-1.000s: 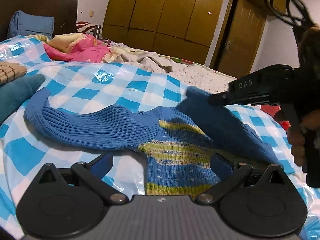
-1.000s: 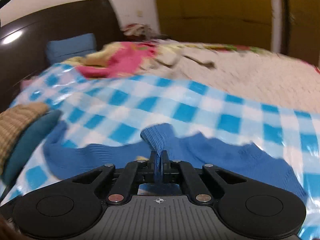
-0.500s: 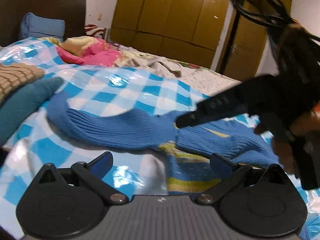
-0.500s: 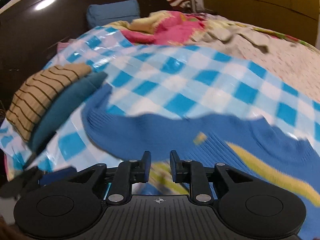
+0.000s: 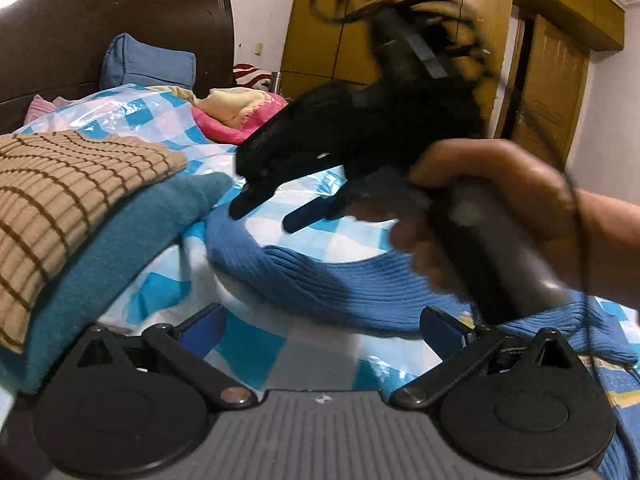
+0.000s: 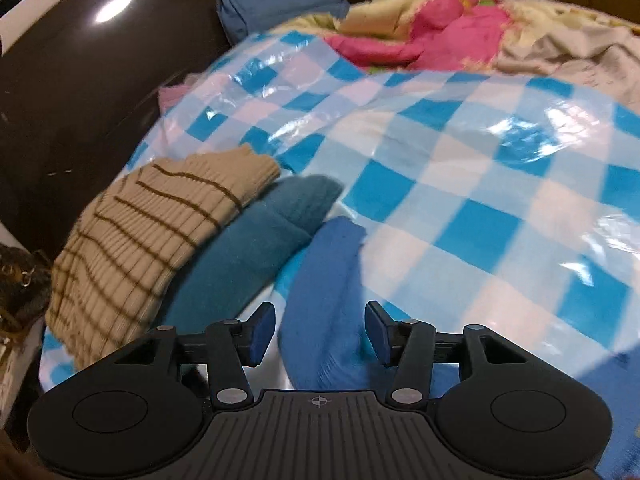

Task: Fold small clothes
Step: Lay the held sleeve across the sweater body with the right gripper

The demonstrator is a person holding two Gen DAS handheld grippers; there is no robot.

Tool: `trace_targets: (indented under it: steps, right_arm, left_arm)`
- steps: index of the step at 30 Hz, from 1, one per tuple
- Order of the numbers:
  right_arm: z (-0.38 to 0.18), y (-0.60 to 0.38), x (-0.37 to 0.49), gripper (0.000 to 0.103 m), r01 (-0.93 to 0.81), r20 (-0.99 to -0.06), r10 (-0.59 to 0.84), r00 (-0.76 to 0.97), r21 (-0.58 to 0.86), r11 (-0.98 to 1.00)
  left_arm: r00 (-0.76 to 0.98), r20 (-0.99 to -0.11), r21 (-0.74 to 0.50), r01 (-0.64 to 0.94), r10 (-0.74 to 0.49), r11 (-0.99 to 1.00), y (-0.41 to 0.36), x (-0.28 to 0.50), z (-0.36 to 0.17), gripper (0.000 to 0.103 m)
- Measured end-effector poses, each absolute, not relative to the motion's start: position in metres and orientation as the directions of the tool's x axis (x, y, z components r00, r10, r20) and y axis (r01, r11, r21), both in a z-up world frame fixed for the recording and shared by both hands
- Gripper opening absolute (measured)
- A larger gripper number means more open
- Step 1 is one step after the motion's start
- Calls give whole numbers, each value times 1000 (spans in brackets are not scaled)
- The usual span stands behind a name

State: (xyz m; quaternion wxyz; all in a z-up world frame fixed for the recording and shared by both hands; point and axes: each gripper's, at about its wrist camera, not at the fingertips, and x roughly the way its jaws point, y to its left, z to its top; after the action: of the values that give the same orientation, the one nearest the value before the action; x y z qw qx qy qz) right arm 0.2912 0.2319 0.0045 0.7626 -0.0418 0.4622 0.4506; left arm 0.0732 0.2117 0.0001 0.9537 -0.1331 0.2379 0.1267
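Note:
A blue ribbed sweater [image 5: 320,284] lies on the blue-and-white checked plastic sheet [image 6: 480,208]. One sleeve [image 6: 328,276] reaches toward a folded stack. My right gripper [image 6: 320,332] hangs over that sleeve with its jaws opening. The sleeve lies between the pads, and they do not press on it. In the left wrist view the right gripper [image 5: 262,218] sits in a person's hand [image 5: 492,184], blurred, above the sleeve's end. My left gripper [image 5: 322,326] is open and empty, low over the sheet just before the sleeve.
To the left is a folded stack, a tan striped sweater [image 6: 160,232] on a teal garment [image 6: 256,252]. A dark headboard [image 6: 60,100] and a blue pillow [image 6: 280,0] stand behind. Pink and yellow bedding [image 6: 420,32] is heaped at the far side. Wooden wardrobes [image 5: 360,20] fill the back.
The right gripper let go of the blue cuff it pinched, opened, and swung left and down to the other sleeve by the stack. The left gripper also moved left, still open.

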Motion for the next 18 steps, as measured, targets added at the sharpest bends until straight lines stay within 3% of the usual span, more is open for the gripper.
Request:
trace_targets:
  steps: [5, 7, 8, 13, 18]
  right_arm:
    - [-15, 255, 302, 45, -681, -765, 625, 154, 376, 628]
    - [-16, 256, 302, 12, -672, -754, 640, 150, 397, 625]
    - [-16, 255, 301, 8, -673, -750, 645, 145, 403, 620]
    - [8, 246, 291, 6, -709, -696, 699, 166, 408, 575]
    - [55, 190, 286, 6, -676, -569, 784, 249, 477, 561]
  left_arm:
    - [837, -505, -179, -342, 212, 923, 224, 73, -5, 103]
    - [837, -509, -205, -344, 201, 916, 228, 71, -7, 103]
    - [838, -509, -213, -345, 198, 914, 229, 70, -7, 103]
    - [840, -504, -182, -330, 201, 926, 219, 70, -2, 103]
    - [861, -476, -175, -295, 181, 939, 208, 71, 12, 103]
